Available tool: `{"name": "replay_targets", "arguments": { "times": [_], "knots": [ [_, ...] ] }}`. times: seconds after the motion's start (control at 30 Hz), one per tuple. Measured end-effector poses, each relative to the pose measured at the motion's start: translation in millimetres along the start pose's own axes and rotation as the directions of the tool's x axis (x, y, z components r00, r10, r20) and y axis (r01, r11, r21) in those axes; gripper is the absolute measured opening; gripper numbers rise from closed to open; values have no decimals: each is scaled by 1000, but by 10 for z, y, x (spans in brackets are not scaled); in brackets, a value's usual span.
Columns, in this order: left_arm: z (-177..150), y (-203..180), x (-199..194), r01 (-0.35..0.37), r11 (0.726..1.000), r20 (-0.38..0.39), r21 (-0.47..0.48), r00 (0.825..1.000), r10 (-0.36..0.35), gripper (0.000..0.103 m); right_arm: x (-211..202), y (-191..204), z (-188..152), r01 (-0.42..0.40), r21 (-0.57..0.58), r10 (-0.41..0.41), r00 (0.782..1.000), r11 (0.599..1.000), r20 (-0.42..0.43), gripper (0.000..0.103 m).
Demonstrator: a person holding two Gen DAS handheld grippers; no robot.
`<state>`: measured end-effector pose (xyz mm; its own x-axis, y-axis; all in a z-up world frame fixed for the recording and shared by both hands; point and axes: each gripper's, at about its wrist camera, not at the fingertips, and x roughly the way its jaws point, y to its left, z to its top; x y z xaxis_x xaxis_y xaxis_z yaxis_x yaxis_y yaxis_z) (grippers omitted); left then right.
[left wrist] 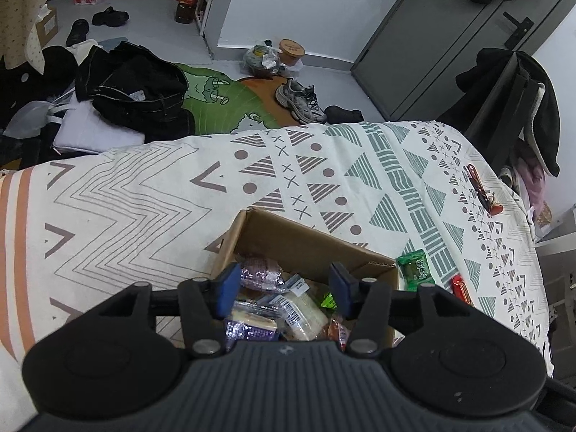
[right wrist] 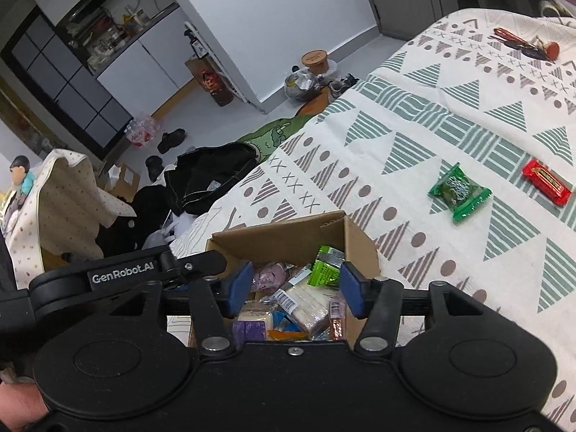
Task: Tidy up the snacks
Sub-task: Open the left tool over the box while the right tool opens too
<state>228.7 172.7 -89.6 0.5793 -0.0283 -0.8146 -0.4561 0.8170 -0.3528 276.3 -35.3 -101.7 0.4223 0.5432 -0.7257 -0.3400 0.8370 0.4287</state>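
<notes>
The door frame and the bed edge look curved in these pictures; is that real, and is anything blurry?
Left wrist view: fisheye bending bows the grey door and the bedspread edge; light is soft and even, without glare. Right wrist view: the same curving at the borders; the green snack and red snack look sharp.

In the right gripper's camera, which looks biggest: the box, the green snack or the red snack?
1. Cardboard box, clearly the biggest.
2. Green snack packet.
3. Red snack packet.
The two packets look nearly alike, and the red one lies farther off, so their order is unsure.
</notes>
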Motion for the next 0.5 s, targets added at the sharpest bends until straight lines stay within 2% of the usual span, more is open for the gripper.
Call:
{"name": "replay_targets", "arguments": {
  "times": [0.13, 0.17, 0.2, 0.23, 0.5],
  "knots": [
    [-30, -8, -56, -11, 1000, 11, 4, 1000, 11, 67, -85, -49, -20, 12, 12, -12, 1000, 1000, 13, 68],
    [-46, -17, -79, -12, 1000, 18, 10, 1000, 12, 72, -107, -56, -30, 14, 12, -14, 1000, 1000, 15, 70],
    [-67, -28, -108, -11, 1000, 28, 17, 1000, 11, 75, -132, -64, -39, 17, 15, -17, 1000, 1000, 17, 76],
    [-85, -40, -134, -11, 1000, 36, 24, 999, 10, 75, -165, -75, -49, 21, 20, -22, 1000, 1000, 22, 82],
    [-234, -176, -287, -17, 998, 57, 56, 998, 14, 78, -404, -187, -123, 95, 30, -97, 993, 995, 71, 98]
  ]
}}
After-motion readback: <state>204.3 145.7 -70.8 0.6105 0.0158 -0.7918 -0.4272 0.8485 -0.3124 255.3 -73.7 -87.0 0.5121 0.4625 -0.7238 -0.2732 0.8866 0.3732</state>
